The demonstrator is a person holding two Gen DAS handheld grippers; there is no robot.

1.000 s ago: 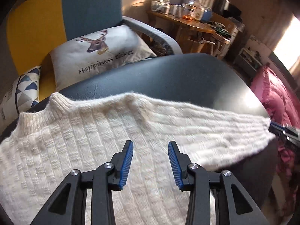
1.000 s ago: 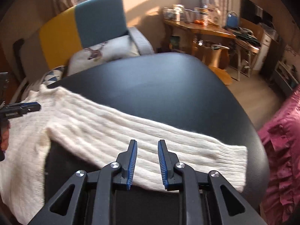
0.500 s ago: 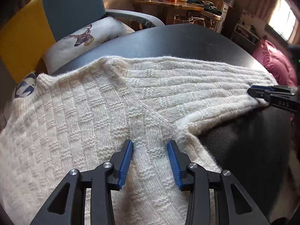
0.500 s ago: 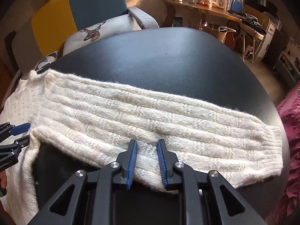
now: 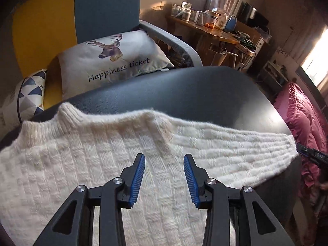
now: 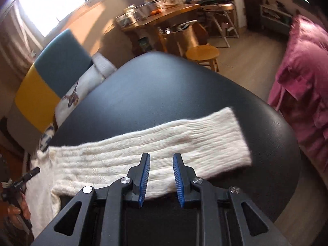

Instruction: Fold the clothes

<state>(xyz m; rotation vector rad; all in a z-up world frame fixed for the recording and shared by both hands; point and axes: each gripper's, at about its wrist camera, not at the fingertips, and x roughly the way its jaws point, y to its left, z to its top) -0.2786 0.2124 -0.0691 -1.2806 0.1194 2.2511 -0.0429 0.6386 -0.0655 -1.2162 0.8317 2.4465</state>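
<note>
The dark round counter (image 5: 205, 94) carries a white knitted sweater (image 5: 82, 164), laid flat with its collar on the side toward the armchair (image 5: 102, 10). One sleeve (image 6: 164, 143) stretches out sideways from the body, its long axis running across the counter toward the pink bedding (image 5: 303, 123), with the cuff just short of the counter's edge.

The left tongs (image 5: 164, 174) hover over the sweater's body just below the shoulder seam, their blades wide apart and holding nothing. The right tongs (image 6: 161, 174) hang above the near edge of the sleeve, roughly at its middle, also parted and empty. So the right tongs are the nearer ones to the sleeve, and I judge the coming move to be a pinch on it to fold it in over the body.

On the armchair, a cushion (image 5: 114, 59) shows a stag's head and the words "Happiness ticket".
</note>
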